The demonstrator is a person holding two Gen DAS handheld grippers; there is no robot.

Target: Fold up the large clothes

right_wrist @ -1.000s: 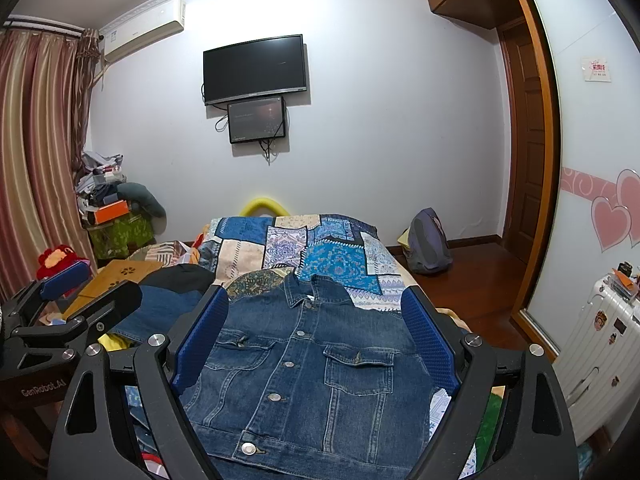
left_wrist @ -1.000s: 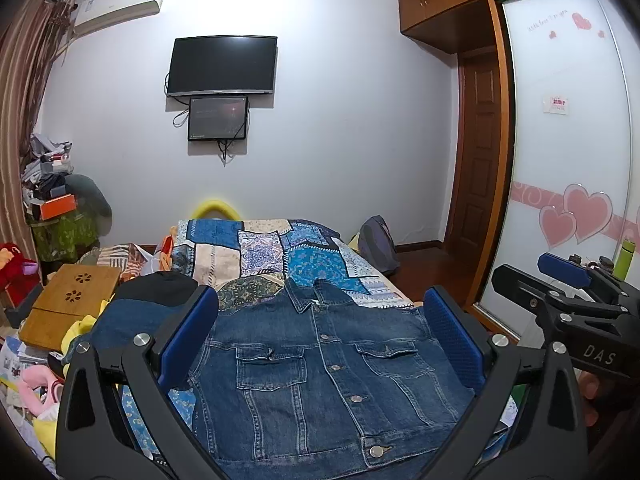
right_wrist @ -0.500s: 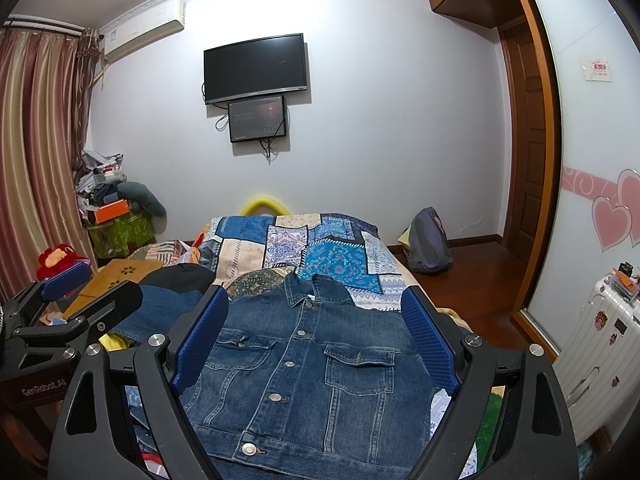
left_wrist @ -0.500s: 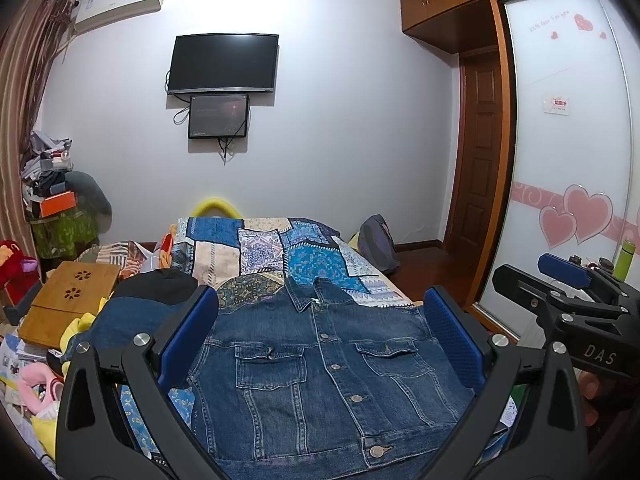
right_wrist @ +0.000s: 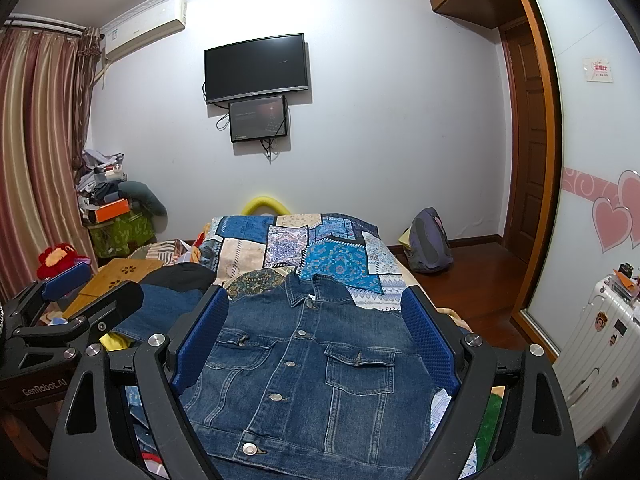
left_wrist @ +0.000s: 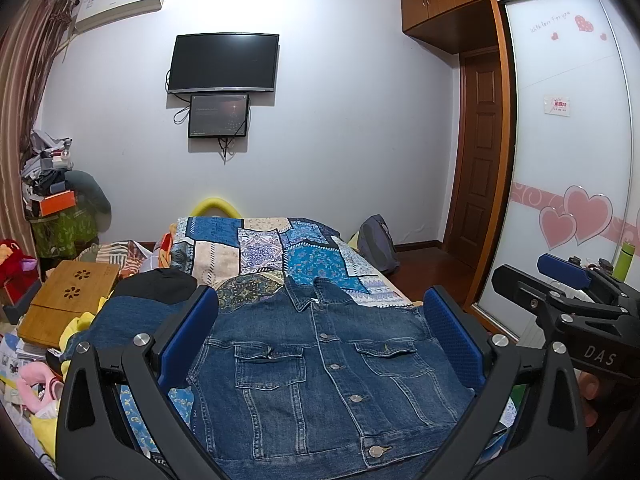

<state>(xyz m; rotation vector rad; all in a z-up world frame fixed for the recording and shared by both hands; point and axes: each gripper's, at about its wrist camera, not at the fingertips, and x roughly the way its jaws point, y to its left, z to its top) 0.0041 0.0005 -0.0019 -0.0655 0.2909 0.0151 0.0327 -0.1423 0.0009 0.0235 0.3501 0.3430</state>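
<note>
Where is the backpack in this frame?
The backpack stands on the wood floor against the far wall, right of the bed and left of the door; both wrist views show it.

A dark television (left_wrist: 223,62) hangs on the wall at twelve o'clock, a smaller screen (left_wrist: 219,116) just beneath it. A backpack (right_wrist: 428,240) sits on the floor at three o'clock, a wooden tray (left_wrist: 68,300) at nine.
</note>
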